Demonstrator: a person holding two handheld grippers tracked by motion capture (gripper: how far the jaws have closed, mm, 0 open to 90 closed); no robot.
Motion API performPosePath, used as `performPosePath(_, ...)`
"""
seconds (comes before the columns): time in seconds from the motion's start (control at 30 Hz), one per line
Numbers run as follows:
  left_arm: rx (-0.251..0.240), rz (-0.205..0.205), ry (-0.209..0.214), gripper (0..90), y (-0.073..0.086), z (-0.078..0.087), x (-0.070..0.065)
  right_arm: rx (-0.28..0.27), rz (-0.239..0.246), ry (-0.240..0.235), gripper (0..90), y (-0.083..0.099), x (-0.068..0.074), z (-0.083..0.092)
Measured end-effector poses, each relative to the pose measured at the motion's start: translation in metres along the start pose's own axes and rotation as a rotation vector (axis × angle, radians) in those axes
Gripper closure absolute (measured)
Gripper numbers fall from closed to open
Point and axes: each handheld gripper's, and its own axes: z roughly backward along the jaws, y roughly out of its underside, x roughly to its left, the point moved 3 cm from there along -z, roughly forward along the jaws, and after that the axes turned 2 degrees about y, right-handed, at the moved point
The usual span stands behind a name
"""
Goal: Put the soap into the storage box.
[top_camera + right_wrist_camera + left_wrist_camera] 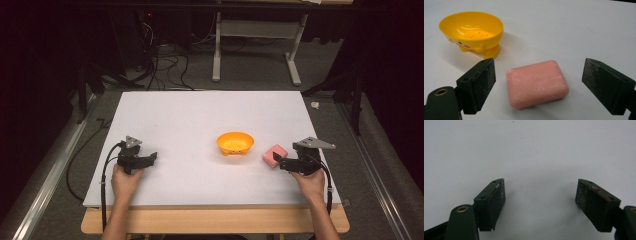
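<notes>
A white board [200, 115] covers a wooden table [215, 221], whose bare edge shows along the near side. Grey carpet surrounds it; beyond the far edge lie tangled cables [165, 62] and the pale legs of another table [255, 45], with the room dark behind. On the board, right of centre, stands a yellow soap dish [235, 143] on small feet. Just right of it, apart from it, lies a pink soap bar [275, 154], flat on the board. The right gripper [281, 163] is held low at the bar's near right side; its jaws stand wide apart, flanking the bar without touching it. The left gripper [150, 158] sits at the near left, well apart from both items, jaws wide apart over bare white surface, holding nothing
</notes>
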Motion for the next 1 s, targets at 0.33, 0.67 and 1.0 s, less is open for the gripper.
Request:
performPosePath(0.33,0.000,0.000,0.000,24.5,0.000,0.000,0.000,0.032,0.026,-0.010,12.1,-0.002,0.002,-0.017)
performPosePath(0.67,0.001,0.001,0.001,24.4,0.000,0.000,0.000,0.099,0.041,-0.007,12.0,0.003,0.001,-0.034)
performPosePath(1.0,0.001,0.001,0.001,24.4,0.000,0.000,0.000,0.131,0.059,-0.012,11.8,0.007,0.001,-0.043)
